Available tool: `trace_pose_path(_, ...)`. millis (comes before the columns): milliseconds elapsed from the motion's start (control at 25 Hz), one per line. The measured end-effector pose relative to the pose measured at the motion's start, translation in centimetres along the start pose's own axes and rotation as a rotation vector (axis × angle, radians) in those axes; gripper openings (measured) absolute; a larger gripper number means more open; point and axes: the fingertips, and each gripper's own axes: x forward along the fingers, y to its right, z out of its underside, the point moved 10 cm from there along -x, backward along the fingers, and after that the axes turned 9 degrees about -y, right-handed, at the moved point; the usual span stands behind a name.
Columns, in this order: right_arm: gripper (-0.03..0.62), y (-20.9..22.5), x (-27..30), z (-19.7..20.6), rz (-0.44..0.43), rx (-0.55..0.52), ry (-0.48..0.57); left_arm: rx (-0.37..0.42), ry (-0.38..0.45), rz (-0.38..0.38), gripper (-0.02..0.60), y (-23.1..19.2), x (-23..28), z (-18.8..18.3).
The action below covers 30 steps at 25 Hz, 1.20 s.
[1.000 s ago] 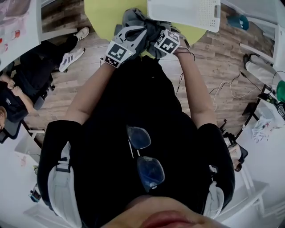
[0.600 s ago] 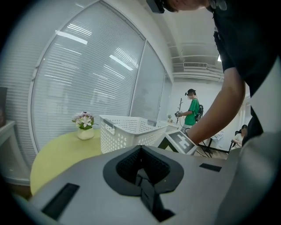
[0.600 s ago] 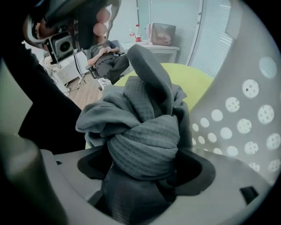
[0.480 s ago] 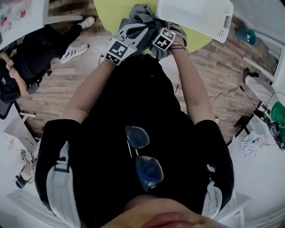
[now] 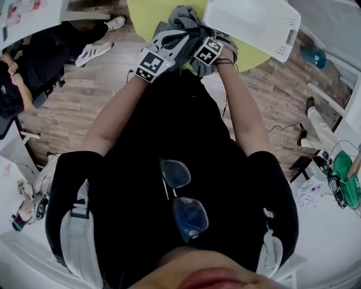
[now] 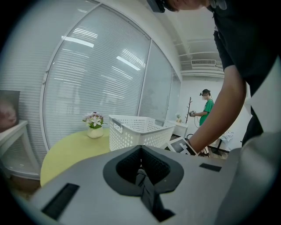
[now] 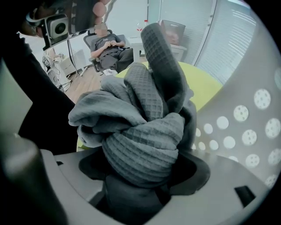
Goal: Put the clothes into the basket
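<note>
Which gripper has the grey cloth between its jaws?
The right gripper: its jaws, which have just been opening, stand apart around the grey cloth. The left gripper has its jaws together.

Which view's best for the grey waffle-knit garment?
Right gripper view: the grey waffle-knit garment fills the frame, weave sharp. Head view shows it small, crumpled on the yellow-green table beside the white perforated basket. Left gripper view gives no clear sight of it.
</note>
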Motion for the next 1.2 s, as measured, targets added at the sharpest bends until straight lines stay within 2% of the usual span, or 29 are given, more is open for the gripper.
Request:
trace_pose_path(240, 0.340, -0.1, -1.3, 0.2, -0.001, 0.000, -0.002, 0.002, 0.003, -0.009, 0.009, 0.3, -0.2, -0.4)
trace_pose_path(480, 0.328, -1.1, -4.7, 0.4, -0.031, 0.002, 0.033, 0.020, 0.025, -0.009, 0.009, -0.1, -1.2, -1.7)
trace_pose_path(760, 0.330, -2.4, -10.4, 0.0, -0.059, -0.024, 0.027, 0.081, 0.063, 0.055, 0.009, 0.8, -2.3, -5.4)
trace_pose_path(1080, 0.330, -2.8, -15.8, 0.1, -0.065, 0.002, -0.011, 0.162, 0.104, 0.134, 0.009, 1.4, -3.6, -9.7)
trace_pose_path(1200, 0.330, -3.1, -18.0, -0.1, -0.058, 0.010, -0.010, 0.167, 0.116, 0.165, 0.009, 1.3, -4.3, -10.9)
